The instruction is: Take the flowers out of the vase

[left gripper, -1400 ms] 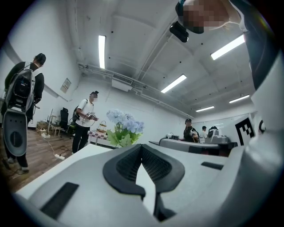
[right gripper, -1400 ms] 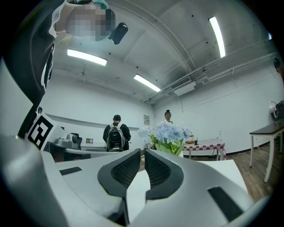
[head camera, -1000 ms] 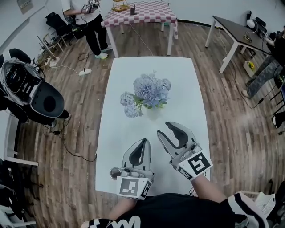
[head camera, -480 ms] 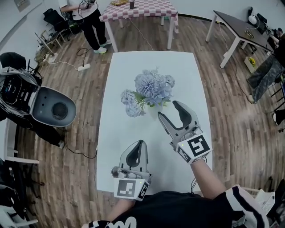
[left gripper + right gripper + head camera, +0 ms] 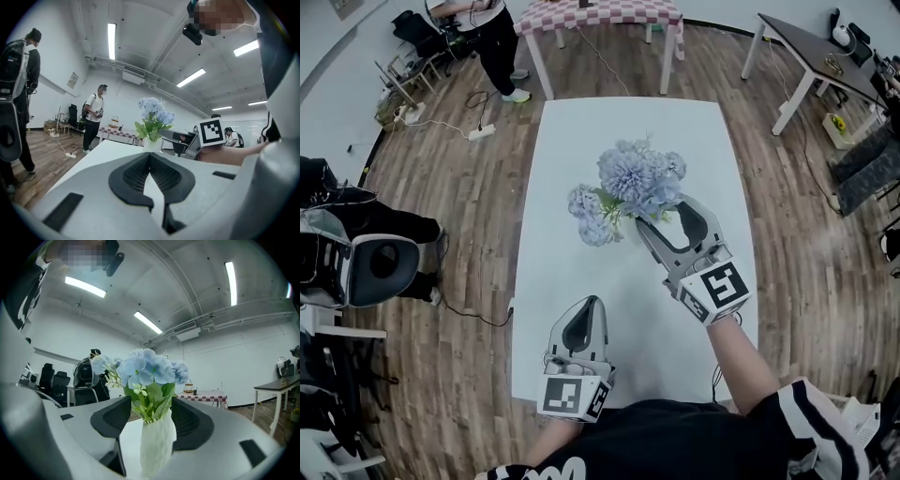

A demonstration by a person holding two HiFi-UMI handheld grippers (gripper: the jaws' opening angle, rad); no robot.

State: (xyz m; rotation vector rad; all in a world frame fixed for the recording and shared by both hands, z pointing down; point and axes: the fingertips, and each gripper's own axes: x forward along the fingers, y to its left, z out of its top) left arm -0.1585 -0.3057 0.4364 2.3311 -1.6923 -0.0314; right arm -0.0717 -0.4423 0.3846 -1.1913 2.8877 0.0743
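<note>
- Overhead, the head view shows blue hydrangea flowers [image 5: 633, 178] spread over the middle of the white table [image 5: 572, 150]. They hide nearly all of the vase beneath them, and the right gripper [image 5: 666, 214] reaches in at their near right side.
- Only the right gripper view shows the white textured vase [image 5: 157, 441]. It stands upright between the two jaws, with stems and green leaves rising from its mouth (the jaws are wide and opening, with a clear gap at the left pad [image 5: 112, 418]).
- Seen from the left gripper view, flowers and vase stand further up the table, with the right gripper's marker cube [image 5: 210, 132] just beside them on the right. The left gripper [image 5: 150, 158] has its jaws closed together with nothing between them.
- As for pose, the right forearm stretches forward with its gripper about level. The left gripper sits close to the body near the table's near edge, pointing up the table and well apart from the vase.
</note>
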